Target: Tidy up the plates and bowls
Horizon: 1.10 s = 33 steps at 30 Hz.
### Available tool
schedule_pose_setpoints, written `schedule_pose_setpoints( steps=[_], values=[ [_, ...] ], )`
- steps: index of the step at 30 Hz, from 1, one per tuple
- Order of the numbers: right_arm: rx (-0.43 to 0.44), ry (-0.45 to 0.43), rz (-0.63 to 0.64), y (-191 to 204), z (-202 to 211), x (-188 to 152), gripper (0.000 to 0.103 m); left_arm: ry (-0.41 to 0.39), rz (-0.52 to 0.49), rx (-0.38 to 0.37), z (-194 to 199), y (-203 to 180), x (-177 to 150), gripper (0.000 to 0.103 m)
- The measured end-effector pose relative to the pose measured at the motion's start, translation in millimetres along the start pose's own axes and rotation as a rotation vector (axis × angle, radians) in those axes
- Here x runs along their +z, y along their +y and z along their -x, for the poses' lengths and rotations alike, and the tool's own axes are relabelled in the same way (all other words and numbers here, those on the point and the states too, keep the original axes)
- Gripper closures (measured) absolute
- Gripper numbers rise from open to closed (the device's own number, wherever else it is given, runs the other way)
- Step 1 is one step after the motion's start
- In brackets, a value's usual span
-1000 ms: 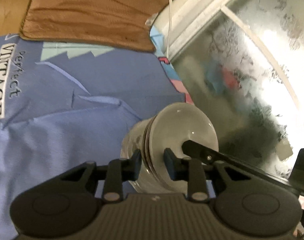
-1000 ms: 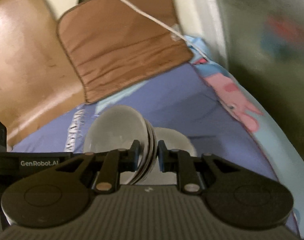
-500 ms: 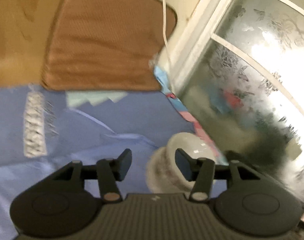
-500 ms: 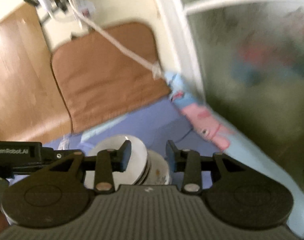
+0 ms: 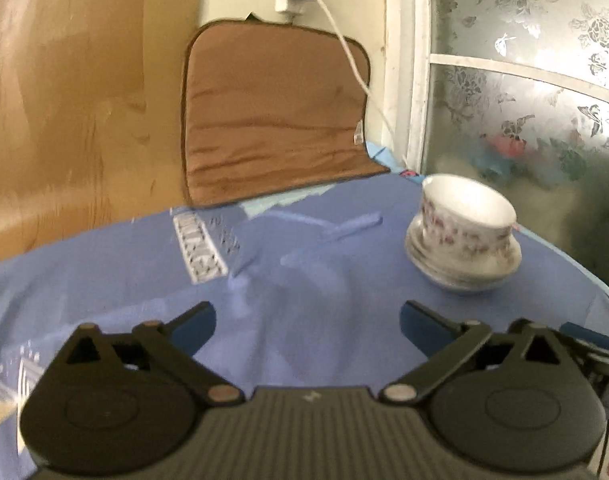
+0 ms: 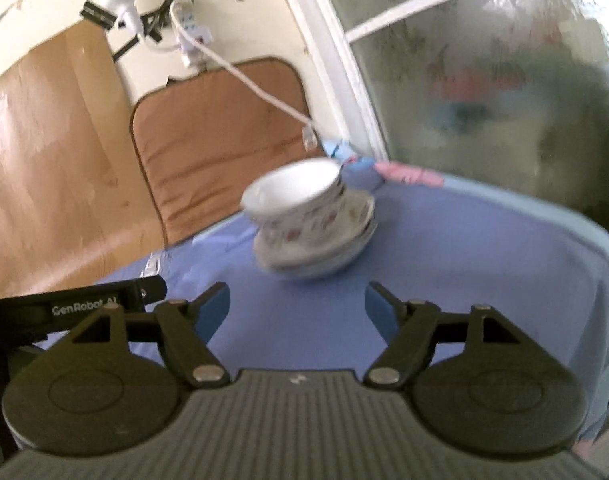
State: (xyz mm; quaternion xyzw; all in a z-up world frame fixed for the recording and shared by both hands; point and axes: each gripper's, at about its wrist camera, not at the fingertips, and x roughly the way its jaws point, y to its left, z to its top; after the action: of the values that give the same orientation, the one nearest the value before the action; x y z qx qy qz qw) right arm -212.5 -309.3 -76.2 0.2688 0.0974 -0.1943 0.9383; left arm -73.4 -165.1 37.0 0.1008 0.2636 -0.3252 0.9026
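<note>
A white floral bowl [image 5: 466, 216] sits on top of a small stack of floral plates [image 5: 464, 270] on the blue cloth, at the right of the left wrist view. The same bowl [image 6: 300, 204] and plates [image 6: 324, 252] show in the middle of the right wrist view. My left gripper [image 5: 307, 322] is open and empty, well short and left of the stack. My right gripper [image 6: 297, 307] is open and empty, just in front of the stack. The left gripper's body [image 6: 76, 308] shows at the left of the right wrist view.
The blue cloth [image 5: 304, 260] covers the surface. A brown cushion [image 5: 272, 116] leans at the back against a wooden panel [image 5: 76, 100]. A white cable [image 6: 260, 88] hangs from a wall socket. A frosted patterned window [image 5: 536, 92] stands right of the stack.
Both grippers have let go of the stacked dishes, opened wide and pulled back. The stack now stands on the cloth by itself.
</note>
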Motion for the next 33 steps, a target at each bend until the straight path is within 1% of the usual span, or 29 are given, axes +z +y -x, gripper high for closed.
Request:
schedule_pose_setpoints(
  steps=[3, 5, 7, 8, 11, 13, 15, 23, 26, 30, 33],
  values=[
    [-0.004, 0.017, 0.015, 14.8, 0.7, -4.6, 0.019, 0.04, 0.004, -0.007, -0.6, 6.6, -6.1, 0.0],
    [-0.008, 0.026, 0.035, 23.9, 1.2, -7.3, 0.017, 0.059, 0.012, -0.005, 0.8, 12.7, -8.2, 0.0],
    [-0.012, 0.031, 0.055, 30.5, 1.0, -9.1, 0.011, 0.069, 0.037, -0.001, 1.9, 20.6, -8.6, 0.0],
    [-0.015, 0.034, 0.066, 33.5, 0.4, -9.3, 0.01, 0.073, 0.051, 0.0, 2.2, 24.4, -9.7, 0.0],
    [-0.022, 0.05, 0.075, 38.0, -3.3, -10.6, 0.007, 0.1, 0.075, 0.003, 0.7, 32.8, -13.8, 0.0],
    [-0.018, 0.075, 0.074, 39.2, -6.7, -12.1, 0.002, 0.124, 0.071, 0.01, -2.1, 34.9, -16.6, 0.0],
    [-0.017, 0.1, 0.076, 41.0, -9.5, -15.1, 0.001, 0.139, 0.063, 0.016, -3.5, 35.8, -19.5, 0.0],
    [-0.022, 0.132, 0.062, 41.6, -13.9, -19.5, 0.0, 0.192, 0.062, 0.036, -9.6, 36.2, -25.2, 0.0],
    [-0.028, 0.112, 0.058, 40.1, -11.5, -19.1, 0.0, 0.183, 0.05, 0.065, -9.4, 33.7, -25.8, 0.0],
    [-0.05, 0.085, 0.053, 37.8, -9.0, -19.4, 0.0, 0.191, 0.018, 0.111, -10.4, 27.7, -27.4, 0.0],
    [-0.061, 0.077, 0.028, 34.0, -8.1, -19.8, 0.0, 0.205, 0.012, 0.105, -9.6, 24.8, -27.9, 0.0]
  ],
)
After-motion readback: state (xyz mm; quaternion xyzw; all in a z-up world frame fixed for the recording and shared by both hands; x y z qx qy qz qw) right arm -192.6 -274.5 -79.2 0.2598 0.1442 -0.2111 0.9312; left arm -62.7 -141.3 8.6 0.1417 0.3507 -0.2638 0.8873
